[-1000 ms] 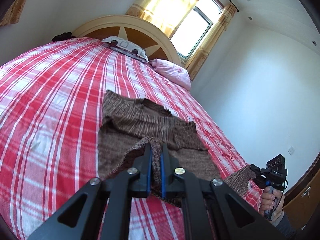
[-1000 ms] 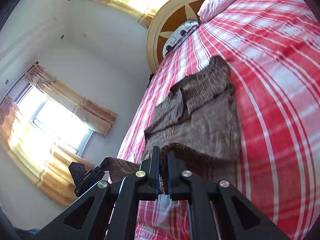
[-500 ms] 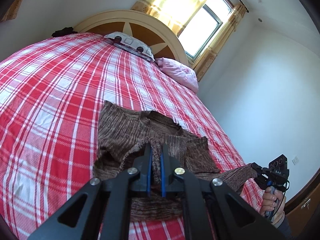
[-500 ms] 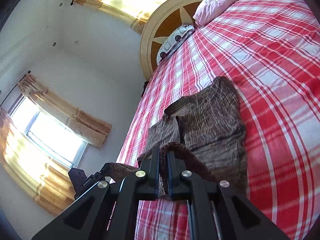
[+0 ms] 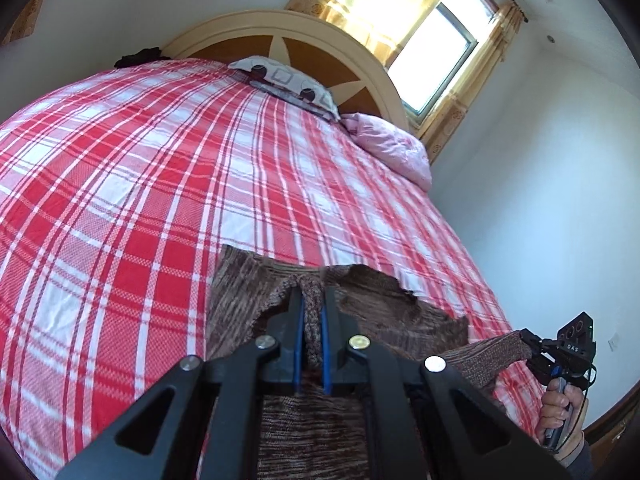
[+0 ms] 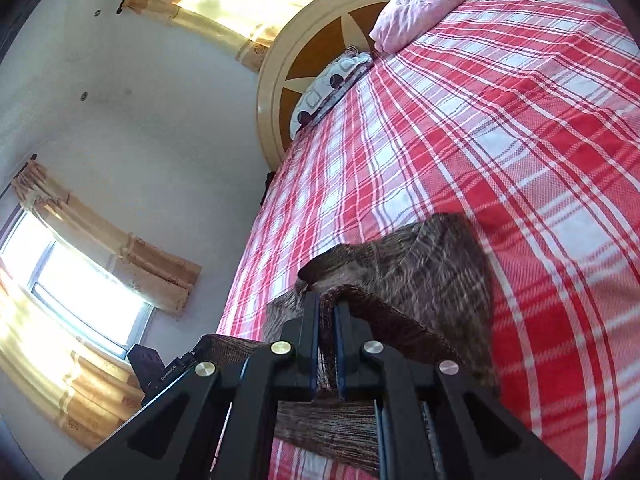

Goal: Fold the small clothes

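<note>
My left claw [image 5: 311, 300] is clamped on a knit edge of the brown sweater [image 5: 372, 320]; my right claw [image 6: 327, 306] pinches another edge of it. Between them the hem hangs lifted, the rest lying bunched on the red plaid bed [image 5: 140, 200] near its foot edge. Two pillows [image 5: 288, 80] at the headboard [image 5: 304, 40].

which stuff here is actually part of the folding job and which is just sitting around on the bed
In the job:
brown knit sweater
left gripper, shut on the sweater's edge
right gripper, shut on its edge too

Just lying about:
patterned pillow
pink pillow
plaid bedspread
</note>
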Demonstrator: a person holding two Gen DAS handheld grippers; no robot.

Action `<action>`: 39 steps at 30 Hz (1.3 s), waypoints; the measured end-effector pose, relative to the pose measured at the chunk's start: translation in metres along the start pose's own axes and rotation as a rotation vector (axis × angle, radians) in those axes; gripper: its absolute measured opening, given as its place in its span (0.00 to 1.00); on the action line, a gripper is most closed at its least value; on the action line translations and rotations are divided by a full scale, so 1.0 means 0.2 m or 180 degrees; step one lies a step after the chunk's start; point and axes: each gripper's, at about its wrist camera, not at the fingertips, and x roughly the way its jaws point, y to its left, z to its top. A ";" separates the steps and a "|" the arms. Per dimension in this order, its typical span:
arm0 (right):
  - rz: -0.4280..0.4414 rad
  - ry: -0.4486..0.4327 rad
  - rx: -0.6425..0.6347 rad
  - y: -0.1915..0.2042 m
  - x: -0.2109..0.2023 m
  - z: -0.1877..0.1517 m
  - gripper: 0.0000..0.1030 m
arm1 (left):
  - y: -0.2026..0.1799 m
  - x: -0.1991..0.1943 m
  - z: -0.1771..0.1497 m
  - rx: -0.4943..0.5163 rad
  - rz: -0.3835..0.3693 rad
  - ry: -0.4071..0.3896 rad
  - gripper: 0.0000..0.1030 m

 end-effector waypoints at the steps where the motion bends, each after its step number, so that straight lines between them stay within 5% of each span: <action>1: -0.0029 0.0010 0.0018 -0.02 0.03 0.02 0.06 | 0.02 0.04 0.01 0.0007 0.0042 0.0035 0.07; 9: -0.0258 0.0009 0.0460 -0.27 0.28 0.22 0.06 | 0.09 0.31 0.09 -0.0070 0.0333 0.0226 0.08; 11: -0.0408 0.0041 0.0632 -0.37 0.35 0.26 0.07 | 0.11 0.36 0.10 -0.0085 0.0565 0.0267 0.14; 13: -0.0654 0.0020 0.0761 -0.43 0.37 0.27 0.20 | 0.13 0.34 0.11 -0.0090 0.0721 0.0232 0.16; 14: -0.0691 0.0020 0.0793 -0.44 0.37 0.26 0.54 | 0.14 0.33 0.11 -0.0096 0.0727 0.0209 0.21; 15: -0.0681 0.0016 0.0807 -0.44 0.36 0.25 0.76 | 0.15 0.31 0.11 -0.0095 0.0758 0.0193 0.28; 17: -0.0613 -0.0052 0.0697 -0.44 0.32 0.22 0.76 | 0.17 0.26 0.09 -0.0087 0.0866 0.0135 0.55; 21: -0.0692 -0.0116 0.0466 -0.41 0.25 0.18 0.76 | 0.14 0.14 0.01 0.0094 0.0882 0.0043 0.55; 28: -0.1001 0.0025 -0.0444 -0.18 0.23 0.01 0.76 | -0.14 0.21 -0.17 0.1160 0.1164 0.0301 0.58; 32: -0.0833 0.0603 -0.0732 -0.10 0.40 -0.03 0.76 | -0.26 0.42 -0.21 0.1812 0.1607 0.0651 0.60; 34: -0.0773 0.0838 -0.0664 -0.09 0.53 0.02 0.76 | -0.27 0.49 -0.14 0.1945 0.1982 0.0485 0.60; 37: -0.1053 0.0335 -0.0579 -0.09 0.57 0.19 0.76 | -0.18 0.51 0.02 0.1724 0.2409 0.0318 0.62; 39: -0.0775 -0.0062 -0.0348 -0.09 0.48 0.27 0.76 | -0.07 0.46 0.09 0.1423 0.2563 0.0226 0.65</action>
